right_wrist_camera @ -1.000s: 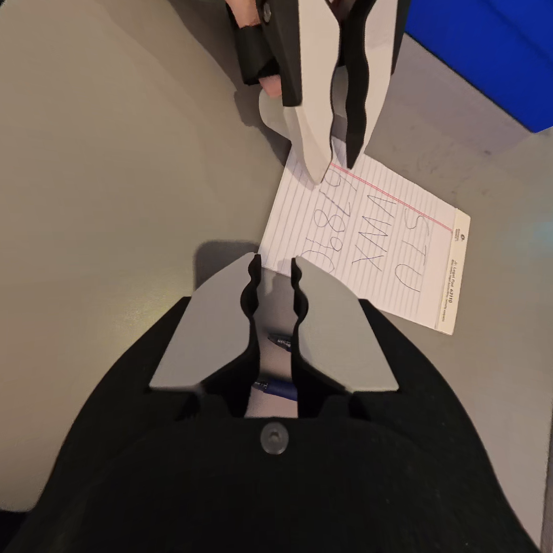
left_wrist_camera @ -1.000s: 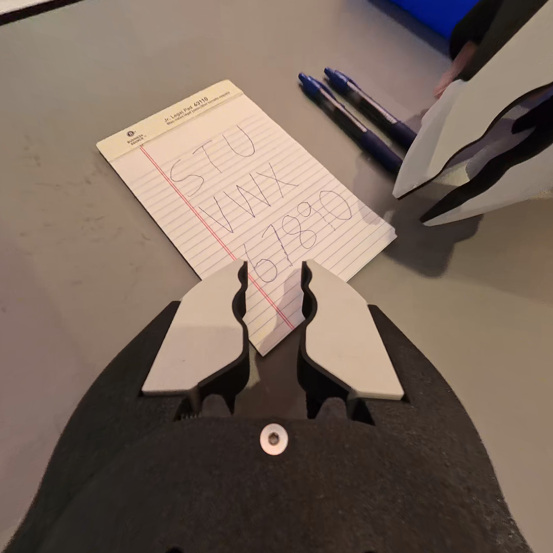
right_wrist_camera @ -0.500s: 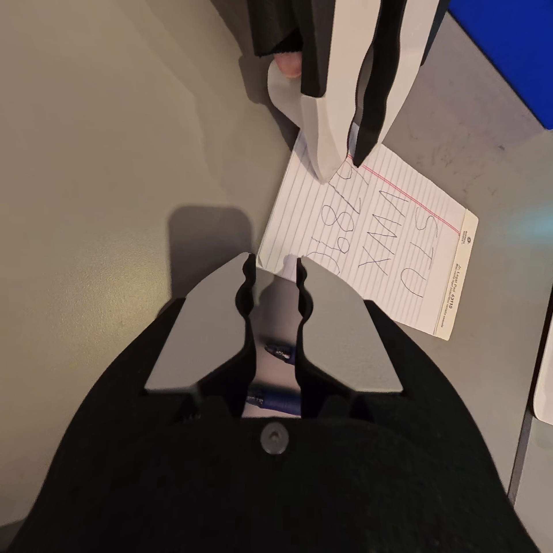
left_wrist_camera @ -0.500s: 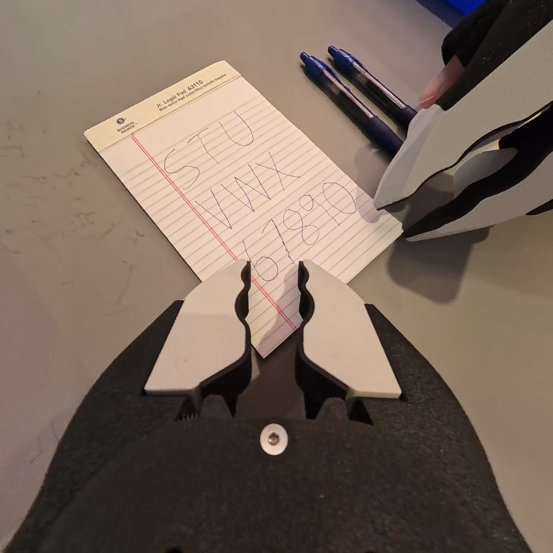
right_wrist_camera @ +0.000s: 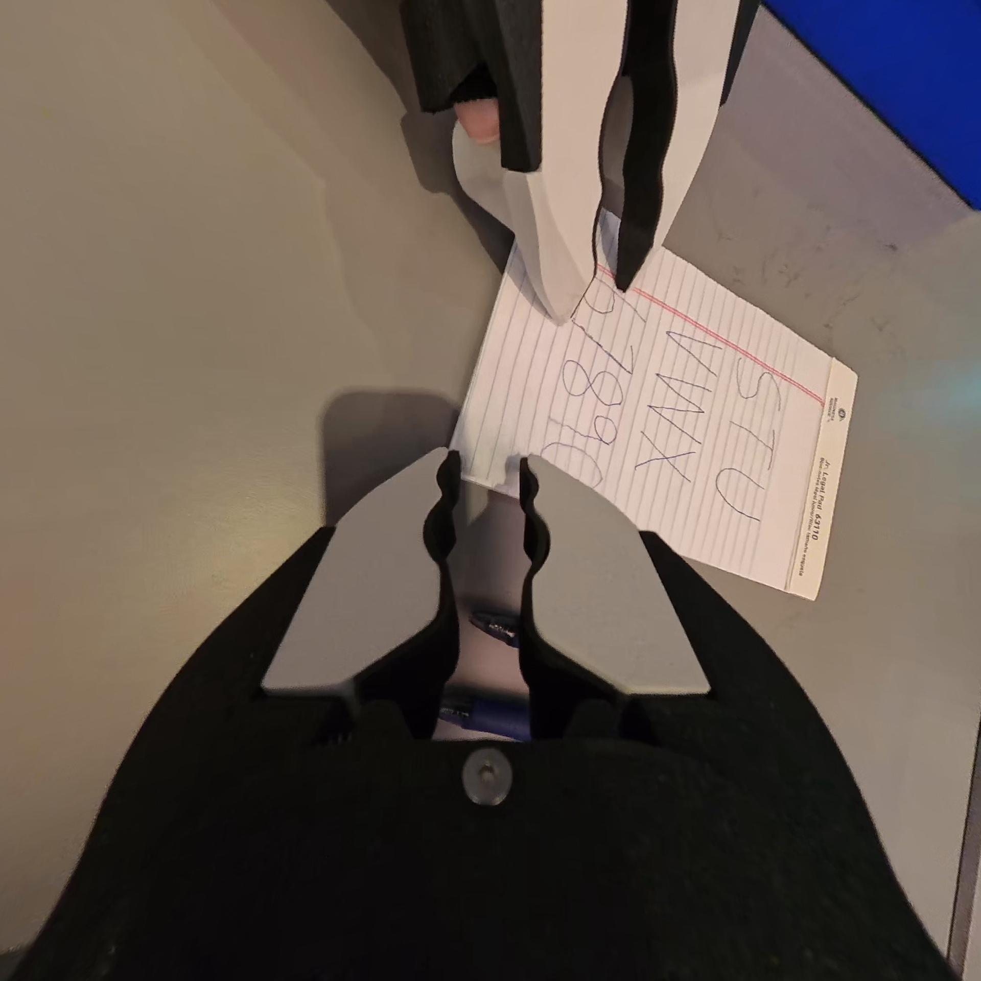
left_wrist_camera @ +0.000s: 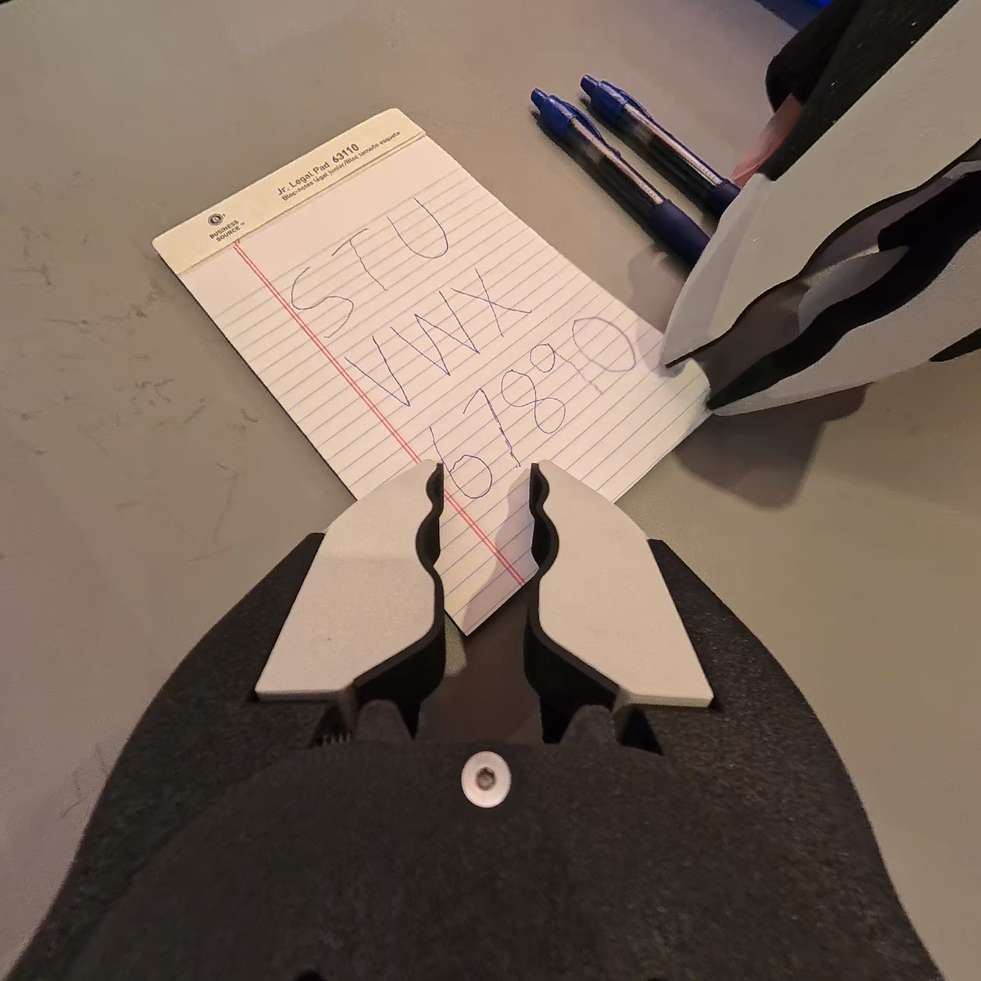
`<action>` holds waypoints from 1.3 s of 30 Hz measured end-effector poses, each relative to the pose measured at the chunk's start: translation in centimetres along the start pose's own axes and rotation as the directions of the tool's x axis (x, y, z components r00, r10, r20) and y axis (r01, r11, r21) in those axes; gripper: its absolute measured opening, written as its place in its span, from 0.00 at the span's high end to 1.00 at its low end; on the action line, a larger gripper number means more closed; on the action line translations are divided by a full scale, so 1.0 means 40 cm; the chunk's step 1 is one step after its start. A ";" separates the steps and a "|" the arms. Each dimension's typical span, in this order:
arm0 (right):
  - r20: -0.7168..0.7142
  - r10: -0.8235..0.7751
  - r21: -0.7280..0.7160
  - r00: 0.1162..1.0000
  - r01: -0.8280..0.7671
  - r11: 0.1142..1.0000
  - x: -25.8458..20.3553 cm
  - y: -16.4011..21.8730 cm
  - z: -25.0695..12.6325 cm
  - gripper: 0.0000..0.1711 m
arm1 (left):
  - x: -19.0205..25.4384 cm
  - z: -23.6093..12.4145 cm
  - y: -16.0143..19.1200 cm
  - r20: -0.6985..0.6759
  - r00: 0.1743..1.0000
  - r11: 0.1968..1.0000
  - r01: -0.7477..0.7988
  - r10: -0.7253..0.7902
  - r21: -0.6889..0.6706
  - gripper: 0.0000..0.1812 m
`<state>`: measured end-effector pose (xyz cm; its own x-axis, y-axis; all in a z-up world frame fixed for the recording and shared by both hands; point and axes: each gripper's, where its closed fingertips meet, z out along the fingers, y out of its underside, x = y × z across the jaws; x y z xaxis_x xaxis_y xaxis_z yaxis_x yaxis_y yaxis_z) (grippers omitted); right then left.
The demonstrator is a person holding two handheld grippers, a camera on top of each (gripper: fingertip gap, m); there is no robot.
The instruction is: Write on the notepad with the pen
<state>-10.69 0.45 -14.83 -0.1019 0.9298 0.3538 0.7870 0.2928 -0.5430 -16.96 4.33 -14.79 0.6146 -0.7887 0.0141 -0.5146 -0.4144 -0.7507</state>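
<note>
A white lined notepad (left_wrist_camera: 424, 297) with blue handwriting lies flat on the grey table; it also shows in the right wrist view (right_wrist_camera: 690, 424). My left gripper (left_wrist_camera: 485, 467) is open and empty, its tips over the pad's near corner; it shows from the front in the right wrist view (right_wrist_camera: 594, 302). My right gripper (right_wrist_camera: 488, 456) is open and empty, its tips at the pad's lower right corner, also seen in the left wrist view (left_wrist_camera: 690, 385). Two blue pens (left_wrist_camera: 610, 164) (left_wrist_camera: 658, 143) lie side by side beyond the pad, partly under my right gripper (right_wrist_camera: 496, 624).
A blue object (right_wrist_camera: 902, 79) sits at the table's far edge. A person's finger (right_wrist_camera: 478, 122) shows behind the left gripper. Bare grey table (left_wrist_camera: 132, 371) lies left of the pad.
My right gripper has moved in from beside the pens to the pad's lower right corner. My left gripper has stayed over the near corner. Both stay open.
</note>
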 end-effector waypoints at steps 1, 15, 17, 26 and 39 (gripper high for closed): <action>0.002 0.002 0.001 1.000 -0.002 1.000 0.000 0.001 0.000 0.88 | 0.000 0.000 0.000 0.001 1.000 1.000 -0.001 0.001 0.000 0.83; -0.095 -0.037 0.002 0.995 0.037 0.999 0.030 -0.006 0.002 0.91 | 0.000 0.001 0.001 0.013 1.000 1.000 -0.013 0.013 -0.001 0.83; -0.117 -0.041 0.004 0.992 0.042 0.999 0.039 -0.006 -0.001 0.91 | 0.000 0.001 0.001 0.012 1.000 1.000 -0.012 0.012 -0.001 0.83; -0.228 -0.070 0.002 0.971 0.072 0.997 0.078 -0.009 -0.007 0.91 | 0.000 0.001 0.001 0.011 1.000 1.000 -0.012 0.012 -0.002 0.83; -0.199 -0.057 0.007 0.978 0.060 0.998 0.073 -0.001 0.004 0.91 | -0.077 -0.028 -0.008 0.244 0.865 0.888 -0.376 0.439 -0.266 0.85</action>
<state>-11.11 3.18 -13.88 -0.0232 0.8484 0.5288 0.7753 0.3493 -0.5263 -19.36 6.38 -13.84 0.4510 -0.7533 -0.4787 -0.8468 -0.1918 -0.4961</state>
